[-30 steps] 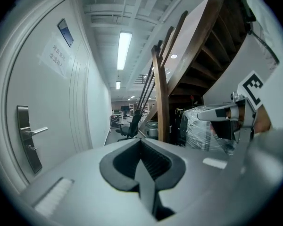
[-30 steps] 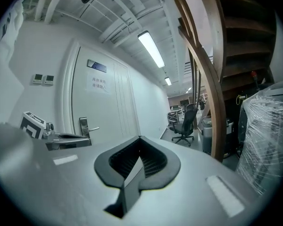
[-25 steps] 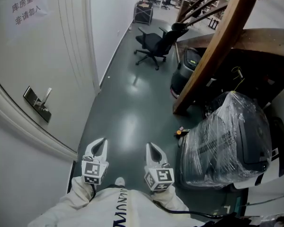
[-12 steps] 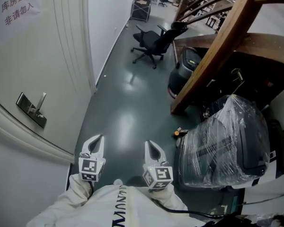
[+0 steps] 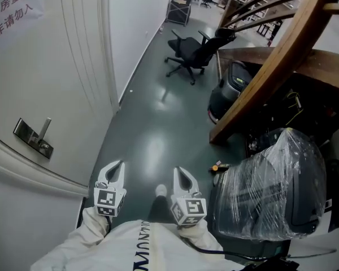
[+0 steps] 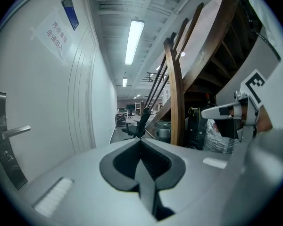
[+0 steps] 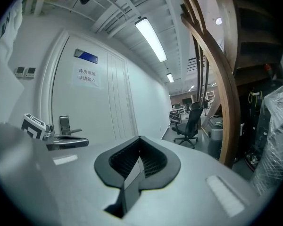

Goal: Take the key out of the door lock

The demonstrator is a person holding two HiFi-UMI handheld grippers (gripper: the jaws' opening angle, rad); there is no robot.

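left gripper point(image 5: 116, 170): jaws together, empty, well apart from lock plate point(image 5: 33, 138), to its right | right gripper point(image 5: 182, 177): jaws together, empty, farther right of lock plate | lock plate: on white door point(image 5: 56, 78), lever handle point(image 5: 43, 127) on it | key: too small to make out at lock plate

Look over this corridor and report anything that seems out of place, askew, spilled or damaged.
An office chair stands alone out on the green floor, partly in the walkway. A small orange object lies loose on the floor beside the plastic-wrapped machine. Nothing looks spilled or broken.
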